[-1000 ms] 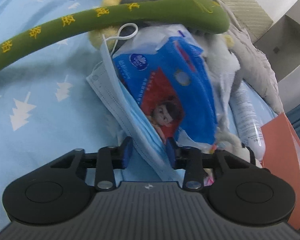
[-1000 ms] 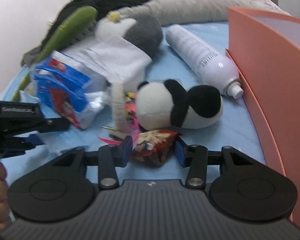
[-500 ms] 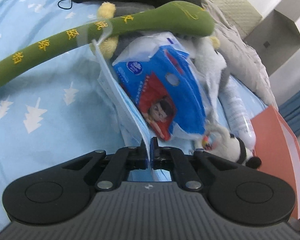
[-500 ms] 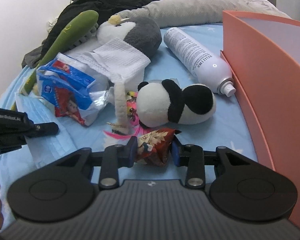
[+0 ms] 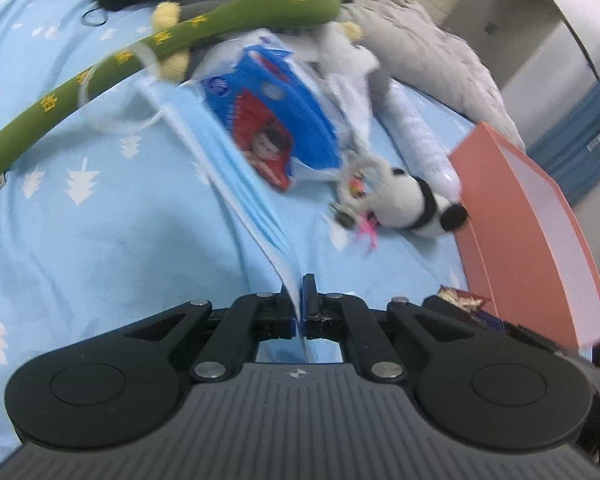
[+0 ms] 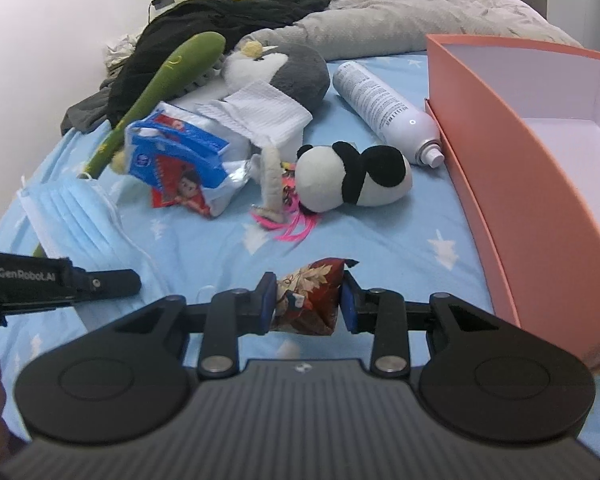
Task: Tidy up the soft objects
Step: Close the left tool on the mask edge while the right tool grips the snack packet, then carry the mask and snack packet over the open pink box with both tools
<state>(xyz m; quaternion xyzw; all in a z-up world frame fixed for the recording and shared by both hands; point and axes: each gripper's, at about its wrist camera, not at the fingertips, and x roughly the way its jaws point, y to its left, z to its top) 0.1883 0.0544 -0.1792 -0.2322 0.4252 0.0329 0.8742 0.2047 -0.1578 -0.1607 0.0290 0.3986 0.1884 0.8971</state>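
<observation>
My left gripper (image 5: 299, 300) is shut on the edge of a light blue face mask (image 5: 236, 184), which trails away over the blue bedsheet; the mask also shows in the right wrist view (image 6: 66, 220). My right gripper (image 6: 309, 304) is shut on a small red patterned pouch (image 6: 310, 300) and holds it above the sheet. A panda plush (image 6: 354, 178) lies ahead of it, beside pink strands (image 6: 290, 226). A blue and red tissue pack (image 6: 178, 166), a white cloth (image 6: 260, 114), a grey penguin plush (image 6: 288, 70) and a long green plush (image 6: 160, 88) lie behind.
An open orange box (image 6: 512, 168) stands at the right. A white spray can (image 6: 384, 110) lies next to it. Black clothes (image 6: 228, 20) and a grey blanket (image 6: 400, 20) are heaped at the back. The left gripper's side (image 6: 60, 284) shows at the left in the right wrist view.
My left gripper closed on the mask and pulled it back from under the tissue pack. My right gripper closed on the red pouch and lifted it back from the panda.
</observation>
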